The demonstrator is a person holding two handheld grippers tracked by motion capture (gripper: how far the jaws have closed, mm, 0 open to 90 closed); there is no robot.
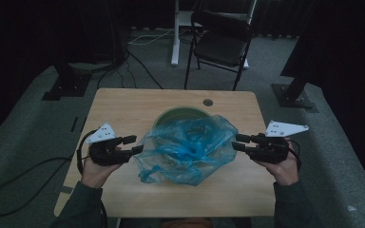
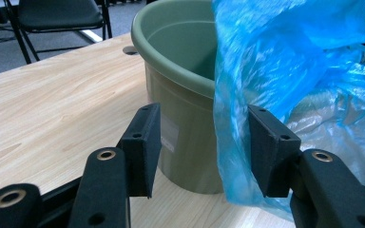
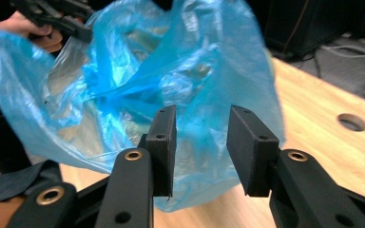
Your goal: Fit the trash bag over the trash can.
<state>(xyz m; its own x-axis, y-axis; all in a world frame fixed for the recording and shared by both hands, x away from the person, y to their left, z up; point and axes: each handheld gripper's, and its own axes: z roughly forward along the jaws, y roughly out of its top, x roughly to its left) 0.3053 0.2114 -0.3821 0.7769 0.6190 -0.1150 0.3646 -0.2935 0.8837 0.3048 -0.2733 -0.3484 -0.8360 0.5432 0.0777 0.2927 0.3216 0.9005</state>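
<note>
The left gripper [image 1: 134,145] has its jaws spread with nothing between them, just off the blue plastic bag [image 1: 190,145] at its 9 o'clock edge. The right gripper [image 1: 237,142] is likewise spread and empty at 3 o'clock. The bag drapes loosely over a green bucket [image 1: 177,114] at the centre of the wooden table [image 1: 123,107].

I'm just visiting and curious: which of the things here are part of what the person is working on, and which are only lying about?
Part of the job:
- crinkled blue plastic bag, draped over the bucket
- round green plastic bucket on the wooden table
- left gripper, jaws open beside the bag
- right gripper, jaws open, empty

Just lying about:
- black folding chair behind the table
- cables on the floor
</note>
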